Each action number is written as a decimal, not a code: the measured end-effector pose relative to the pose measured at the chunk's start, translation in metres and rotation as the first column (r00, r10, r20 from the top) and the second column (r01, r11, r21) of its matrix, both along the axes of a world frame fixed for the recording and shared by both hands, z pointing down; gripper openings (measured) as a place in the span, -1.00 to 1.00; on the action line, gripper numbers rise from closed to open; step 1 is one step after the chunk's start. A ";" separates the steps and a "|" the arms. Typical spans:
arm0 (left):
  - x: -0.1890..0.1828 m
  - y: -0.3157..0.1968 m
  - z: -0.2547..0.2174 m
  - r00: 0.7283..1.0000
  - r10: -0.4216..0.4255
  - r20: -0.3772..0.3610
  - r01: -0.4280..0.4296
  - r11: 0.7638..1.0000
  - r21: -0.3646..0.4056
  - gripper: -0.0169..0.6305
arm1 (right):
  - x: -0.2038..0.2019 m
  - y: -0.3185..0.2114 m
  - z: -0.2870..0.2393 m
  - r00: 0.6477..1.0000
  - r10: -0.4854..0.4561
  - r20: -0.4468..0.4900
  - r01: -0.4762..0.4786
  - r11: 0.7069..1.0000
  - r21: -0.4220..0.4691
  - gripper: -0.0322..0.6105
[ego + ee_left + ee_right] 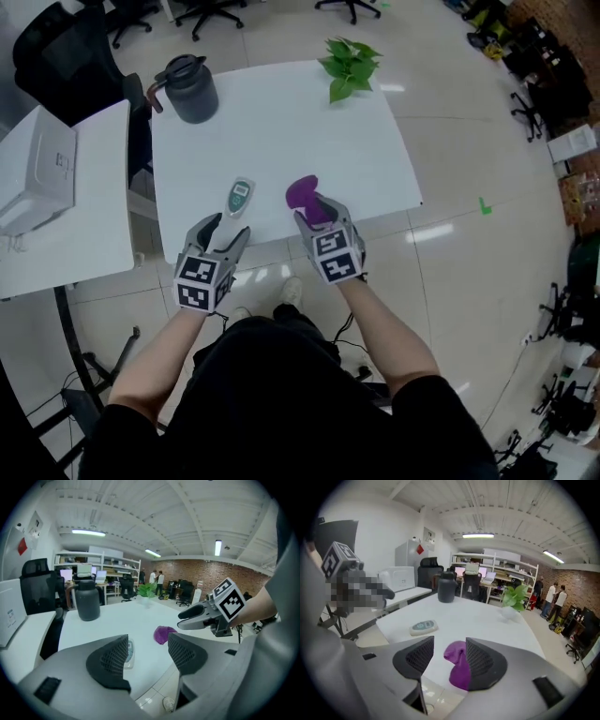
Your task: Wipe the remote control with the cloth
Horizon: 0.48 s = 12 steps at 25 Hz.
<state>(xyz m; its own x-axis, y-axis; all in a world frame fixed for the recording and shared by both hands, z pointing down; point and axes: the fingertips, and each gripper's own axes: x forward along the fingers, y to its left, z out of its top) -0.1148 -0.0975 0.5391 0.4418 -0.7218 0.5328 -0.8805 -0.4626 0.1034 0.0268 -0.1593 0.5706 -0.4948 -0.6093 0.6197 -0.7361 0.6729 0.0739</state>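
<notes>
Table: a white table (281, 131) is taken as the landmark; it stands on a light tiled floor.
Remote: the remote (240, 198) is laid flat near the front edge of the table, a little left of the middle, with its face up.
Cloth: the purple cloth (302, 193) is bunched up near the same front edge, just to the right of the remote and apart from it.
Left gripper: the left gripper (228, 232) is held at the front edge of the table, with its tips close to the near end of the remote. Its jaws are spread and nothing is seen between them. Whether the remote is touched cannot be told.
Right gripper: the right gripper (317, 212) is held over the front edge of the table, at the cloth. Its jaws are spread. The cloth is seen between them, against the right-hand jaw, while the left-hand jaw is clear of it.
Jug: a dark grey jug (190, 89) with a lid is placed at the far left corner of the table.
Plant: a green plant (349, 66) is placed at the far edge of the table, towards the right corner.
</notes>
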 end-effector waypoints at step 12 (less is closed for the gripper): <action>-0.009 0.070 -0.099 0.988 0.154 -0.004 -0.149 0.959 0.240 -0.93 | -0.055 0.134 -0.136 0.976 0.077 0.206 -0.115 0.977 0.178 -0.63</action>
